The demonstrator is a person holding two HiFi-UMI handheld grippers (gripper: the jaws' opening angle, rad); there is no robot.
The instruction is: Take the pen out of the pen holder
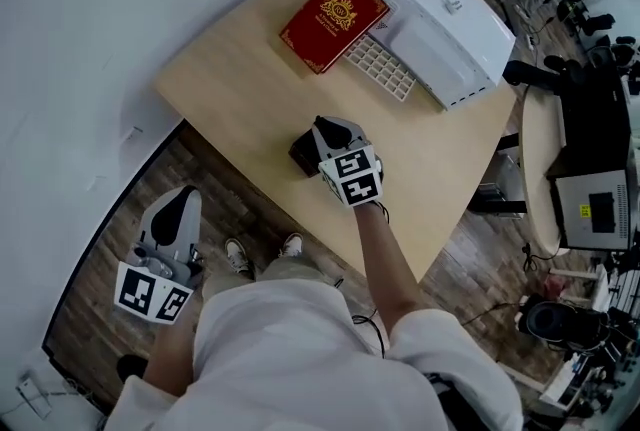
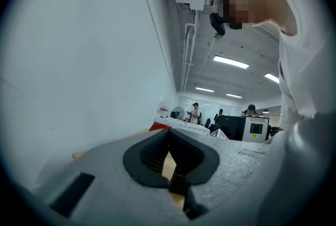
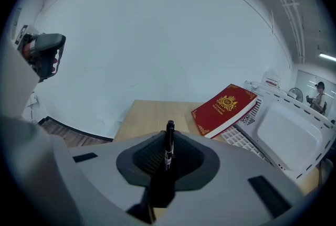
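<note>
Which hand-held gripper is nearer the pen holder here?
Right. The right hand-held gripper is at the pen holder on the table, shut on the pen. The left hand-held gripper is off the table's edge, over the floor.

The grey right tool (image 3: 168,161) holds a slim black pen (image 3: 169,137). Beyond it lies a gold-crested red book (image 3: 224,109) on a pale wooden table (image 3: 149,115).

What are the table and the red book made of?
The table looks like pale wood or wood-look laminate, matte, with faint grain. The red book seems hard-covered, smooth, with a shiny gold emblem and border; cloth or paper, unclear.
</note>
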